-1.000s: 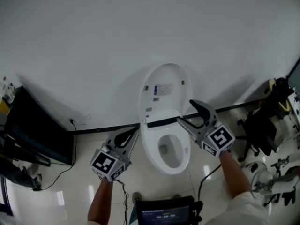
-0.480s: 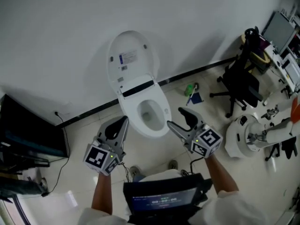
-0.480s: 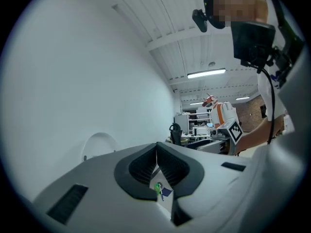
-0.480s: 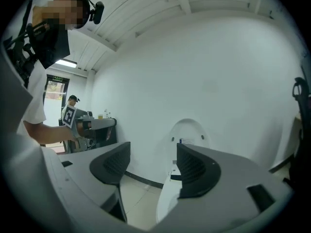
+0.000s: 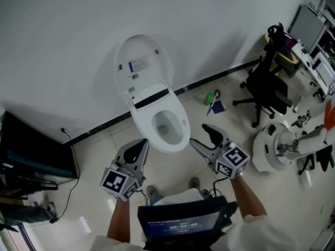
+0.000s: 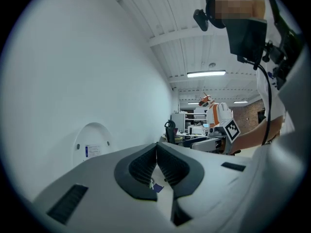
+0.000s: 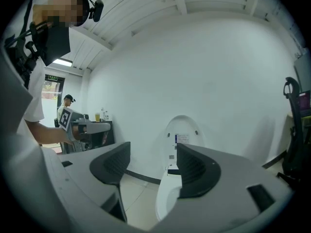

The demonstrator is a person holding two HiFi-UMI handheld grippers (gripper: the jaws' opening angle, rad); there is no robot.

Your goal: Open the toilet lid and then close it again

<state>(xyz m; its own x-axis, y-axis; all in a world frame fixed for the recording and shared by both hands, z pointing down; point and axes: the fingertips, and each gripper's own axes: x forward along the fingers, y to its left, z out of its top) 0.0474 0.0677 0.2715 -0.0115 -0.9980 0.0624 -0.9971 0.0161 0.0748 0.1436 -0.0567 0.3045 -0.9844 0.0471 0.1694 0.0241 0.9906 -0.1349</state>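
Head view: your left gripper (image 5: 140, 144), jaws together, and right gripper (image 5: 199, 135), jaws apart and empty, now sit back from the raised toilet lid (image 5: 141, 64); closing remains.

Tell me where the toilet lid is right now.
In the head view the toilet lid stands raised against the white wall, upper left of centre, directly behind the bowl.

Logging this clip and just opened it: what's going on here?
A person stands facing a toilet, a gripper in each hand. The toilet lid is up against the wall, so closing it is left to do. The left gripper is shut and empty; the right gripper is open. Neither touches the toilet.
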